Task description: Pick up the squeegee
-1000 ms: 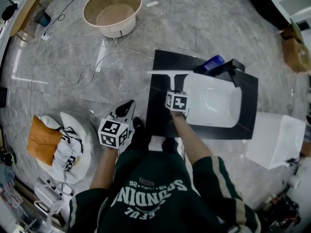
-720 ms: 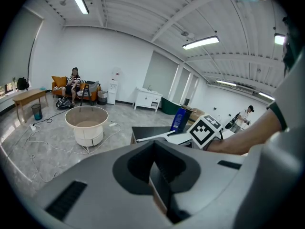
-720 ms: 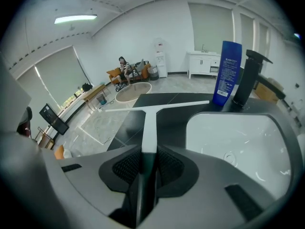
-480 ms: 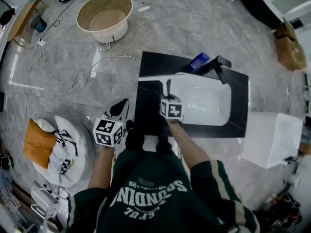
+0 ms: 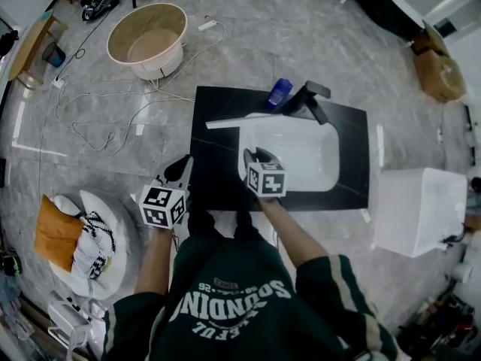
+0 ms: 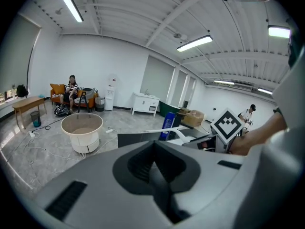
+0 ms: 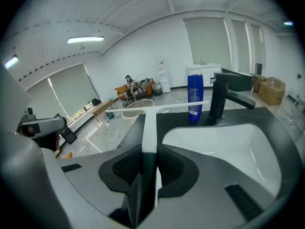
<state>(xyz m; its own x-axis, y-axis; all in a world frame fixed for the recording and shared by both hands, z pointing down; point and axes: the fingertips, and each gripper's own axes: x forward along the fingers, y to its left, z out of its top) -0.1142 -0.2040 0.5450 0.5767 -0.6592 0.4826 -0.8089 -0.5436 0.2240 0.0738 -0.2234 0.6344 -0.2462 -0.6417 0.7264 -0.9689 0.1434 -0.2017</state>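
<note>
Far out to the left of your left claw (image 5: 180,168), an orange cushion (image 5: 55,232) lies on a round white seat (image 5: 120,224). Ahead of that claw and a little to its left, a beige tub (image 5: 146,40) stands on the grey floor with white cables (image 5: 98,119) strewn beside it. The left claw itself hangs off the left edge of the black counter (image 5: 214,179); its jaws are pressed together with nothing between them.

Your right claw (image 5: 254,155), just to the right, is clamped on the white handle of the squeegee (image 5: 240,120). The handle runs straight out from between the pads, and the long blade sits crosswise ahead of the tips, above the counter's far left part.

Beyond the blade's right end, ahead and to the right of the right claw, a blue bottle (image 5: 279,92) stands just beside a black faucet (image 5: 310,100). The white sink (image 5: 308,156) lies right alongside this claw on its right. Well apart, further right, a white box (image 5: 417,209) sits on the floor.
</note>
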